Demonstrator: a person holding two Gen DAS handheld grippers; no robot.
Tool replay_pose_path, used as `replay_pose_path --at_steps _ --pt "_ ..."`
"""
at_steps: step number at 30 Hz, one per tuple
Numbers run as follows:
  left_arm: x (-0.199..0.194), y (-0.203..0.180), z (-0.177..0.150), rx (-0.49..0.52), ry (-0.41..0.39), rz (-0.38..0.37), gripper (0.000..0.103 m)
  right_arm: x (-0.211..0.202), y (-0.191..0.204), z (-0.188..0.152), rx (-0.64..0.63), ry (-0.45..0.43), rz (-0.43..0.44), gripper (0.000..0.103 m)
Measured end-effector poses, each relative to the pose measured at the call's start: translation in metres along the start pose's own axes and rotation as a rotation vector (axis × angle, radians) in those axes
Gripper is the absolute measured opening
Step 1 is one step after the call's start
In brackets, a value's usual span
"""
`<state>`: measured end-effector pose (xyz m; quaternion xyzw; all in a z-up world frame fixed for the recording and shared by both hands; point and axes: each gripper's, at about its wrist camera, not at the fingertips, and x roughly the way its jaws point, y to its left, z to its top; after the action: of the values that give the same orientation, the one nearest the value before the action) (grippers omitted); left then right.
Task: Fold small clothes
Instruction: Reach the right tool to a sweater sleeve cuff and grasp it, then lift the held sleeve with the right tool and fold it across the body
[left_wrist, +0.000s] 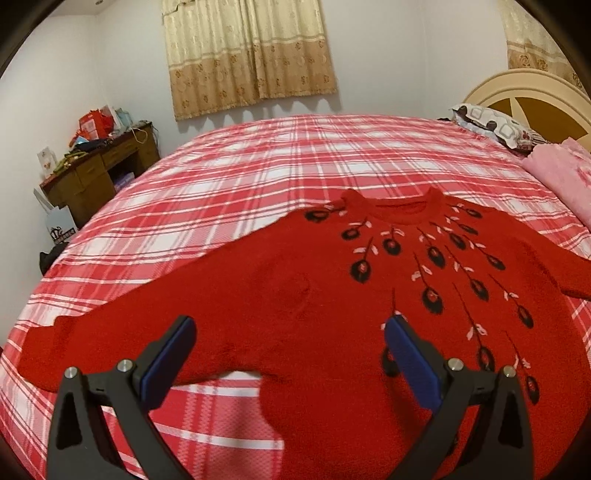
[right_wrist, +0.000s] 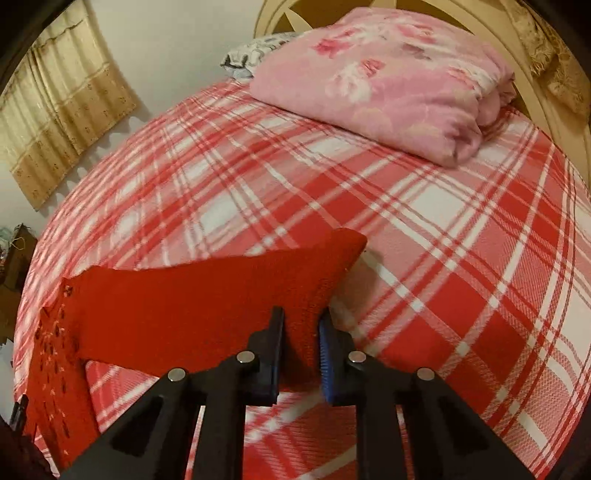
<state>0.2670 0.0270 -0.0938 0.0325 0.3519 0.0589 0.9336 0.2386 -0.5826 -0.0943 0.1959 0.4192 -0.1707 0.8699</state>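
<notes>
A red knitted sweater (left_wrist: 295, 295) with black-and-pink embroidered sprigs fanning down from its round neckline lies face up, spread flat on a red-and-white plaid bedspread (left_wrist: 258, 166), sleeves stretched out to either side. Over the sweater's near hem, by the armpit of the left-hand sleeve, the left gripper (left_wrist: 290, 332) hangs with its blue-padded jaws spread wide, nothing between them. Left of the sweater, open plaid runs to the bed's edge, beyond which stands a cluttered brown wooden desk (left_wrist: 96, 170). Past the neckline the bedspread is bare up to the wall under beige patterned curtains (left_wrist: 247, 51). At the sweater's right-hand sleeve, the right gripper (right_wrist: 301, 332) pinches the ribbed cuff, lifting it off the plaid. Beyond the sleeve, open bedspread separates it from a folded pink floral quilt (right_wrist: 384, 81).
</notes>
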Motion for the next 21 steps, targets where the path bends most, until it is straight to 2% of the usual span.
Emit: replay_pose_path --at_steps 8,15,21 --pt "-0.004 0.023 -0.006 -0.054 0.000 -0.003 0.103 -0.033 0.062 0.034 -0.073 -0.085 0.074 0.016" --pt "-0.003 0.041 -0.015 -0.091 0.004 0.016 0.103 -0.066 0.135 0.061 -0.172 -0.181 0.140 0.015" --pt "-0.001 0.057 -0.019 -0.112 0.001 0.037 0.103 -0.093 0.201 0.071 -0.270 -0.230 0.208 0.013"
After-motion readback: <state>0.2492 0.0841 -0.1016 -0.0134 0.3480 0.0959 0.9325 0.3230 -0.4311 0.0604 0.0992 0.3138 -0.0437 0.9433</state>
